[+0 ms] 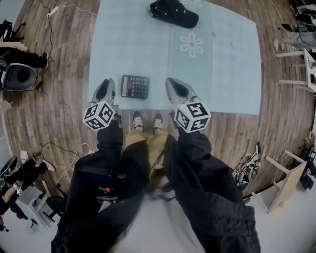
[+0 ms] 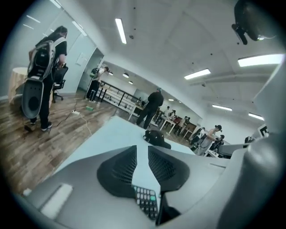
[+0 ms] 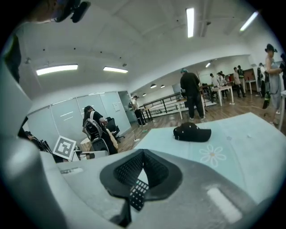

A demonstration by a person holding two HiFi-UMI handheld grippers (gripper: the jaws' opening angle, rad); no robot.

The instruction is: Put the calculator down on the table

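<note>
The black calculator (image 1: 135,86) lies flat on the pale green table (image 1: 227,74), close to its near edge and keys up. Neither gripper touches it. My left gripper (image 1: 105,87) hangs just left of it, raised above the table edge, open by a narrow gap with nothing between the pads. My right gripper (image 1: 174,84) hangs just right of it, its tips meeting, empty. In the left gripper view the calculator (image 2: 146,201) shows low through the gap of the left gripper (image 2: 142,150). In the right gripper view the calculator (image 3: 137,193) peeks below the right gripper (image 3: 143,153).
A black cap (image 1: 174,12) lies at the table's far side, near a printed flower (image 1: 191,44). My shoes (image 1: 147,120) stand at the near edge. Cables and chairs (image 1: 17,76) are on the wood floor at left, shelving (image 1: 281,188) at right. People (image 2: 44,76) stand around the room.
</note>
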